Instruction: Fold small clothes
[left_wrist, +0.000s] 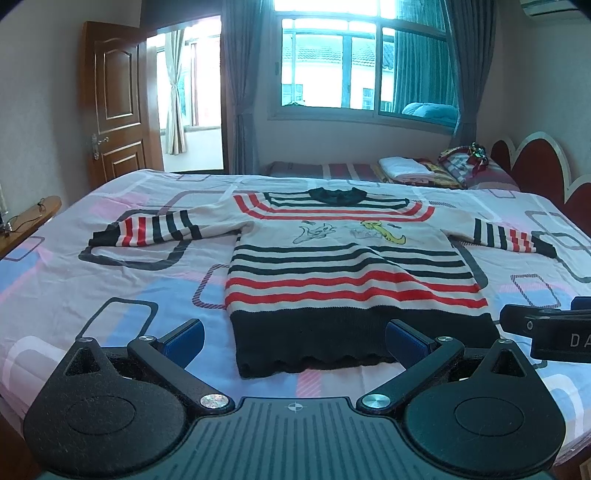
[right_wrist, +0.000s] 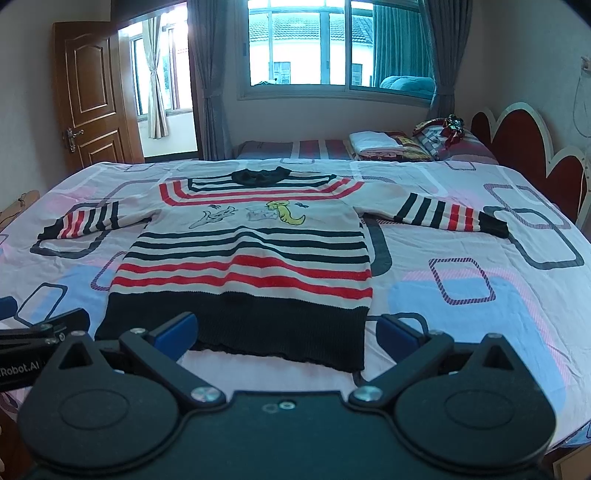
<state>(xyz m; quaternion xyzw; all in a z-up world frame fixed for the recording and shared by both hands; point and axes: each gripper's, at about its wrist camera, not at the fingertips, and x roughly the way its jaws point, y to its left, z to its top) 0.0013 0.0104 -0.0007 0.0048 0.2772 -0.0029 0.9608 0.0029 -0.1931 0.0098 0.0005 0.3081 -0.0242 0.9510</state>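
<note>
A striped sweater (left_wrist: 347, 258) lies flat on the bed (left_wrist: 74, 295). Left claw (left_wrist: 295, 339) and right claw (right_wrist: 286, 330) hover released; each should pinch a hem corner squarely.

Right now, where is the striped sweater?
The striped sweater lies flat, sleeves spread, mid-bed on the patterned sheet, its black hem nearest both open grippers, collar toward the window.
</note>
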